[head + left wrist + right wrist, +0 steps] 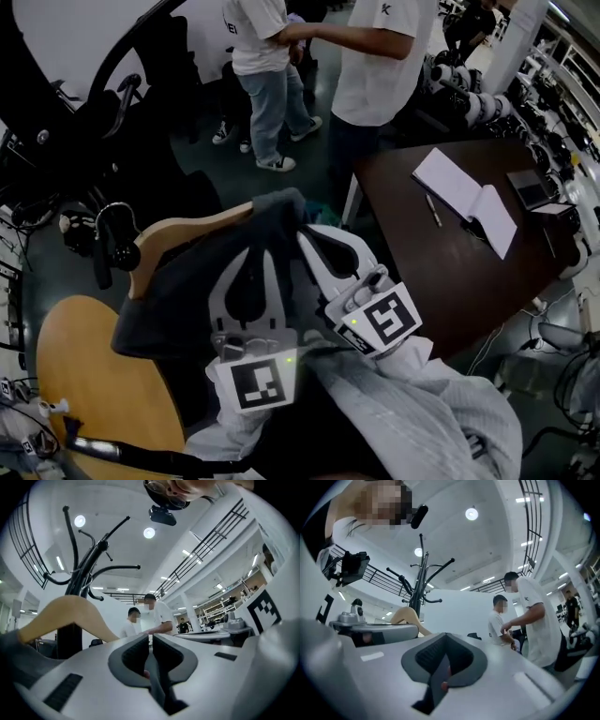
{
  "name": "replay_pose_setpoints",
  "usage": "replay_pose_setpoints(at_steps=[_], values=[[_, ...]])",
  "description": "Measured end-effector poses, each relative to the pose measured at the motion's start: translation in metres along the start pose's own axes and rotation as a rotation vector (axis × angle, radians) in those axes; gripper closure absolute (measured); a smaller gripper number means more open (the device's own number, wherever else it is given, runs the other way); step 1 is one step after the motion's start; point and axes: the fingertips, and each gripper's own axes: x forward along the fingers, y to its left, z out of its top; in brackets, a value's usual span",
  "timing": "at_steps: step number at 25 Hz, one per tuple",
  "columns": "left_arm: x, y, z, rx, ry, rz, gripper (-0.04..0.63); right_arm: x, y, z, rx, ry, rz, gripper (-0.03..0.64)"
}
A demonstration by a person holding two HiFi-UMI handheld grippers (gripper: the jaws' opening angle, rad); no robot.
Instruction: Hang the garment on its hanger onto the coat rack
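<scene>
A dark grey garment [183, 295] drapes over a wooden hanger [183, 234] whose black hook [114, 230] points left. My left gripper [255, 251] lies on the cloth with its jaws drawn together. My right gripper [306, 234] rests beside it at the garment's bunched top edge, also shut. In the left gripper view the left gripper [151, 638] shows only a thin slit with no cloth in it, and the hanger [70, 609] rises at the left before the black coat rack [82, 566]. The right gripper [446, 637] is closed, with the coat rack [423, 581] standing far behind.
Two people in white shirts [380, 56] stand past the garment. A dark table [441, 272] at the right carries an open notebook [469, 197] and a pen. A light wooden seat [94, 384] sits low at the left. The coat rack's black arms [127, 56] cross the upper left.
</scene>
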Motion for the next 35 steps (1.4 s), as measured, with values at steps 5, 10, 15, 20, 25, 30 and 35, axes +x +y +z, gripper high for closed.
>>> replay_pose_setpoints(at_steps=[5, 10, 15, 20, 25, 30, 35], values=[[0.017, -0.021, -0.024, -0.154, 0.044, -0.056, 0.591, -0.012, -0.013, -0.015, 0.019, 0.044, -0.026, 0.615], [0.03, -0.044, -0.04, -0.174, 0.078, -0.093, 0.591, -0.02, -0.027, -0.035, -0.027, 0.133, -0.06, 0.615], [0.04, -0.058, -0.045, -0.182, 0.094, -0.128, 0.591, -0.026, -0.039, -0.037, -0.039, 0.147, -0.075, 0.617], [0.044, -0.061, -0.046, -0.167, 0.101, -0.13, 0.591, -0.028, -0.046, -0.038, -0.049, 0.152, -0.07, 0.615], [0.049, -0.062, -0.048, -0.155, 0.104, -0.132, 0.591, -0.025, -0.045, -0.044, -0.05, 0.176, -0.046, 0.617], [0.054, -0.068, -0.05, -0.151, 0.107, -0.138, 0.591, -0.027, -0.049, -0.045, -0.041, 0.173, -0.038, 0.617], [0.058, -0.073, -0.05, -0.148, 0.108, -0.135, 0.591, -0.032, -0.059, -0.044, -0.041, 0.167, -0.041, 0.617]])
